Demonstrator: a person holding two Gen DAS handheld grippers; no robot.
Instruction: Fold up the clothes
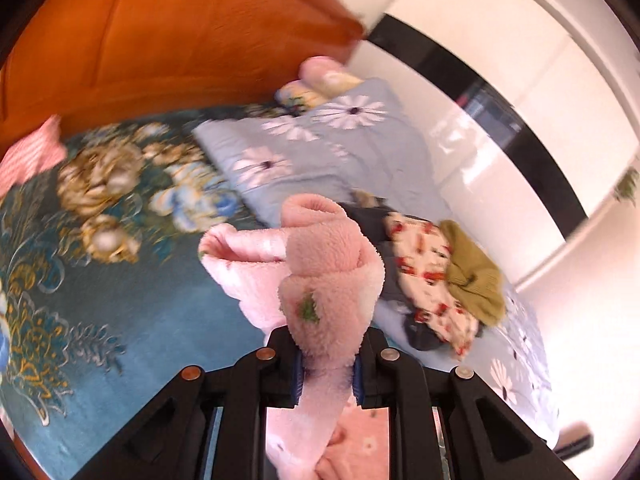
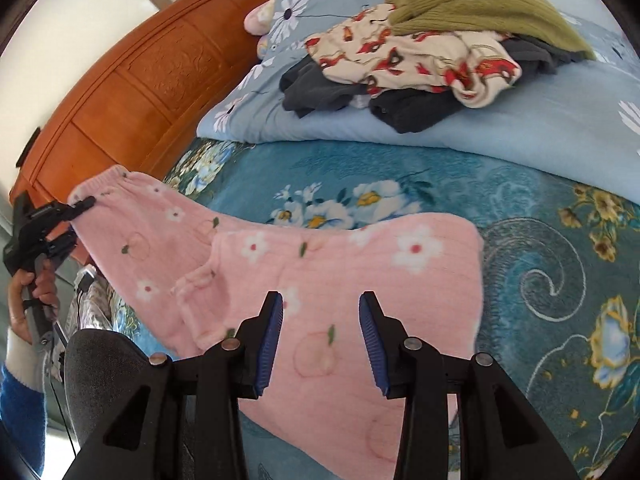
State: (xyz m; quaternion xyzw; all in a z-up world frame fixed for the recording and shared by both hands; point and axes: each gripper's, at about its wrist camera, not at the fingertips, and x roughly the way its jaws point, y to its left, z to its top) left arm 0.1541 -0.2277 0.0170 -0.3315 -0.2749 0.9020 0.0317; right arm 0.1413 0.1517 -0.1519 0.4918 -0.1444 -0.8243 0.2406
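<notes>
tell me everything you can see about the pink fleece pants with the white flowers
The pink fleece pants with white flowers look fluffy and soft, also printed with faint peach outlines and small green leaves. They lie spread on the teal floral bedspread, one end lifted. The left gripper is shut on a bunched part of them, seen at the ribbed elastic edge in the right wrist view. The right gripper hovers open above them.

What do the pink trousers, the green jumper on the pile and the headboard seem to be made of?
Pink trousers: soft fleece, probably synthetic; the bunched part in the left gripper shows a fuzzy, nubbly pile. Green jumper: ribbed knit, wool or acrylic, with visible vertical ribs and a matte look. Headboard: orange-brown wood or wood veneer, with carved panels and a slight varnished sheen.
</notes>
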